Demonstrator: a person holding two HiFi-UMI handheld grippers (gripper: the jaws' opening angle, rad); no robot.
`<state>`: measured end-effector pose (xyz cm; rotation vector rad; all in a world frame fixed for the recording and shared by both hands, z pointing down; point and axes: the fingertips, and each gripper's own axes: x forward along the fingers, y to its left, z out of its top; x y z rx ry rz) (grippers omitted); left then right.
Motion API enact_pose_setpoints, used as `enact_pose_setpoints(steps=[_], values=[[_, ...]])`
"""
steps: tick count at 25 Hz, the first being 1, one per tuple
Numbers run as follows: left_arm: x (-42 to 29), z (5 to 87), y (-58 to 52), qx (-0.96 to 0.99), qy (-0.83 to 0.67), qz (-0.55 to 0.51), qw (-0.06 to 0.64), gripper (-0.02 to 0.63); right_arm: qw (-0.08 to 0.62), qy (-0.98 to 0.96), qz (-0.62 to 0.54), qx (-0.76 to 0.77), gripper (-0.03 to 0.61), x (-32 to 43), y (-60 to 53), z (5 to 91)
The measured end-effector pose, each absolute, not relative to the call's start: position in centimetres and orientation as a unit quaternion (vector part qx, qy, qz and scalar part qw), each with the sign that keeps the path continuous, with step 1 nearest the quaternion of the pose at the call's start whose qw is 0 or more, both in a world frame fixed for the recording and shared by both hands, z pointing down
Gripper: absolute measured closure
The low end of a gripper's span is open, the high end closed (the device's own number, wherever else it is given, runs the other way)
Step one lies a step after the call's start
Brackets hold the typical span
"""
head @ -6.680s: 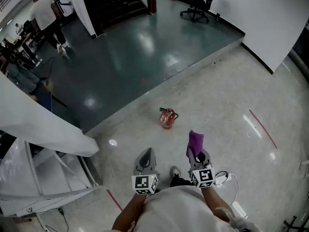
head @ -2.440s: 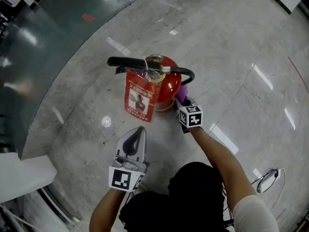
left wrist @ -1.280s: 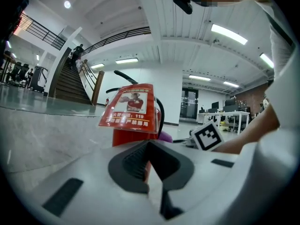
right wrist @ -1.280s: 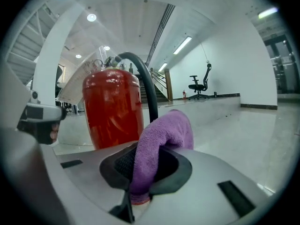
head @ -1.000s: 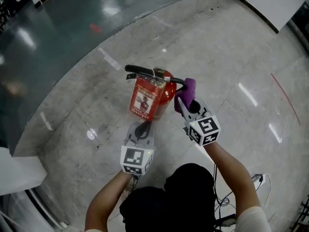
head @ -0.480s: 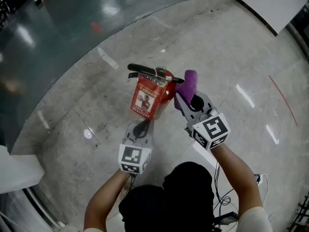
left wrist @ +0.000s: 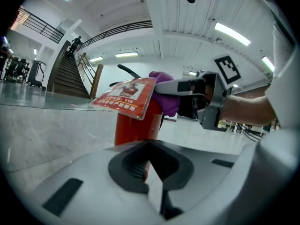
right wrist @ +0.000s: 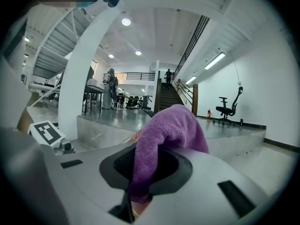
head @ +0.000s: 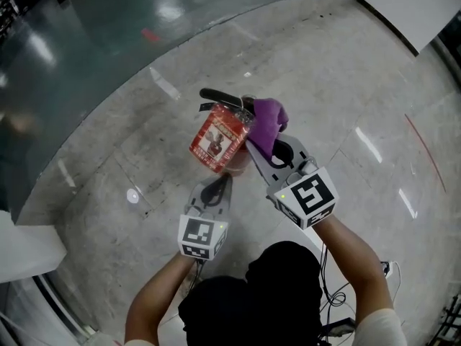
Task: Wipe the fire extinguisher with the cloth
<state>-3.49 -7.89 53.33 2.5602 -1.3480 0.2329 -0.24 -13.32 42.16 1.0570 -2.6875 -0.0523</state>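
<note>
Pale speckled stone floor (head: 346,85), a dark glossy floor (head: 86,34) beyond it, a white wall (head: 410,6) at the far right. Stairs (left wrist: 70,74) and an office chair (right wrist: 229,108) show in the background.

The red fire extinguisher (left wrist: 133,128) stands upright on the stone floor, long axis vertical. Its black handle (head: 218,97) points up-left in the head view, and a red tag (head: 216,137) hangs tilted off the neck.

The right gripper (head: 261,141) is clamped on a purple cloth (head: 265,117), which sits against the extinguisher's top by the handle. The left gripper (head: 222,181) is low near the floor, jaws together with nothing between them, aimed at the extinguisher's lower body, near it but apart.
</note>
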Motion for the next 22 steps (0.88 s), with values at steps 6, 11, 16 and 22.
enact_pose_setpoints(steps=[6,11,16,22], values=[[-4.4,53.2,-7.9,0.873,-0.468,0.069,0.118,0.609,0.043,-0.918,-0.066,0.390,0.523,1.5,-11.6,39.9],[-4.3,53.3,-8.0,0.874,-0.470,0.064,0.105,0.609,0.009,-0.890,-0.076,0.450,0.523,5.9,-11.1,41.0],[-4.3,54.1,-8.1,0.875,-0.470,0.055,0.103,0.609,0.040,-0.872,-0.013,0.487,0.523,8.9,-10.9,49.4],[-3.7,54.7,-8.0,0.882,-0.456,0.065,0.101,0.609,0.116,-0.873,0.059,0.470,0.523,8.8,-10.4,62.9]])
